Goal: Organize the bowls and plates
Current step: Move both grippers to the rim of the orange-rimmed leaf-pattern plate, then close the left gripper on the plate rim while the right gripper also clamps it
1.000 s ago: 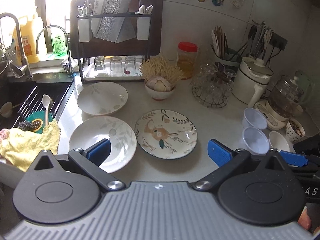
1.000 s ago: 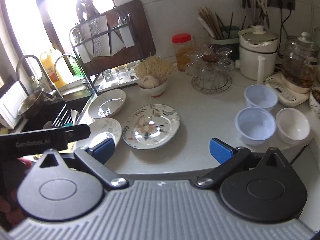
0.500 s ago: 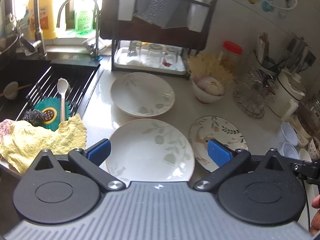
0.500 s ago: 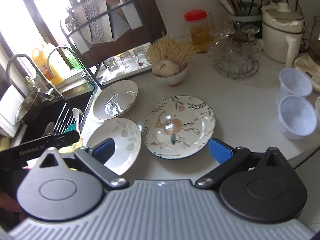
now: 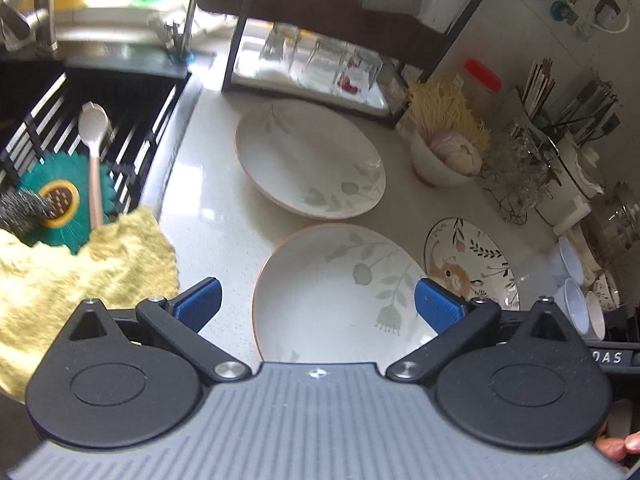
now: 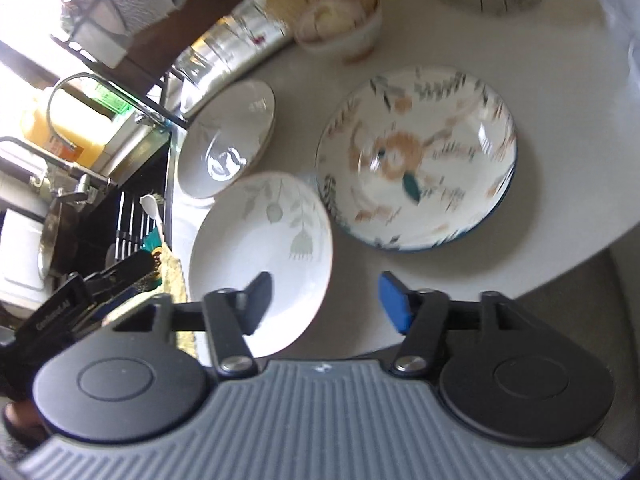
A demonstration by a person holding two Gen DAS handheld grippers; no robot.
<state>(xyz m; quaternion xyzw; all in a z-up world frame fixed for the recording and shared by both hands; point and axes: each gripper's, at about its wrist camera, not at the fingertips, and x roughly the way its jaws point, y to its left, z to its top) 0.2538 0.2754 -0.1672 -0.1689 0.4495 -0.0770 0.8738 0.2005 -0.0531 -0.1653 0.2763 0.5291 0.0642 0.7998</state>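
Three plates lie on the white counter. The near white leaf-pattern plate (image 5: 340,292) (image 6: 260,256) is closest, a second white plate (image 5: 308,160) (image 6: 228,140) lies behind it, and a floral plate (image 5: 468,264) (image 6: 416,156) lies to the right. My left gripper (image 5: 318,304) hovers open over the near white plate, its blue pads wide apart. My right gripper (image 6: 326,302) is rolled and its jaws are closing. That plate's right rim shows in the gap between them, and neither pad presses on it. Small bowls (image 5: 572,292) stand at the far right.
A black sink rack (image 5: 132,120) with a spoon (image 5: 94,148), a scrubber and a yellow cloth (image 5: 80,280) lies to the left. Behind the plates stand a dish rack with glasses (image 5: 320,64), a garlic bowl (image 5: 444,160) and wire-held glasses (image 5: 520,176). The counter edge (image 6: 560,272) curves close on the right.
Both grippers have dropped and come in over the plates, so the near white plate now fills the foreground. The right gripper has rolled and its jaws have narrowed a lot.
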